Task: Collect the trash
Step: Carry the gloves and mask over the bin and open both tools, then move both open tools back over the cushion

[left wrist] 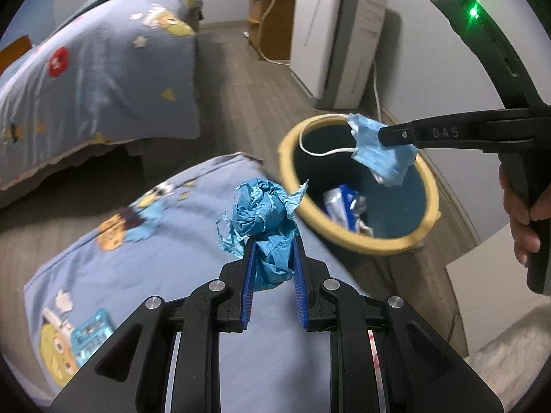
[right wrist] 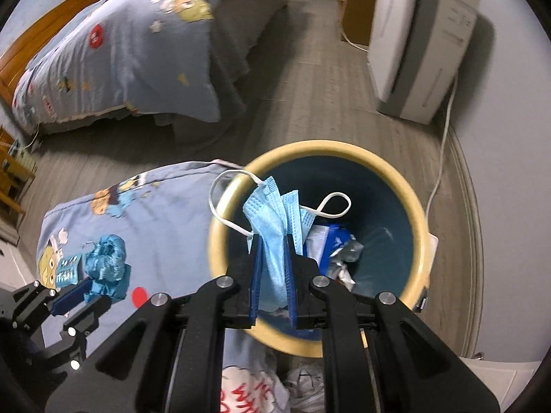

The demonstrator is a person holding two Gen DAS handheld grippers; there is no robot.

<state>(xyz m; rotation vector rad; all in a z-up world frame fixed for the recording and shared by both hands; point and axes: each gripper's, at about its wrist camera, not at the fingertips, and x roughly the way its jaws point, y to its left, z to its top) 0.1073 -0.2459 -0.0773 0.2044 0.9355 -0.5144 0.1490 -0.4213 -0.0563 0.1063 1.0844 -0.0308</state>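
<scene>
My left gripper (left wrist: 274, 241) is shut on a crumpled blue paper wad (left wrist: 263, 216), held above the blue cartoon pillow (left wrist: 137, 241). It shows at the left of the right wrist view (right wrist: 87, 284), with the wad (right wrist: 106, 263). My right gripper (right wrist: 272, 239) is shut on a light blue face mask (right wrist: 275, 216) with white ear loops, held over the open bin. In the left wrist view the right gripper (left wrist: 380, 136) holds the mask (left wrist: 382, 158) above the bin. The yellow-rimmed dark blue bin (left wrist: 358, 241) (right wrist: 220, 220) holds a blue and silver wrapper (left wrist: 344, 206) (right wrist: 337, 251).
A bed with a blue cartoon quilt (left wrist: 103, 69) (right wrist: 137, 51) stands at the back left. A white appliance (left wrist: 337, 41) (right wrist: 420, 44) stands against the wall at the right, its cable running down by the bin. Wood floor lies between. A wooden cabinet (left wrist: 272, 24) is behind.
</scene>
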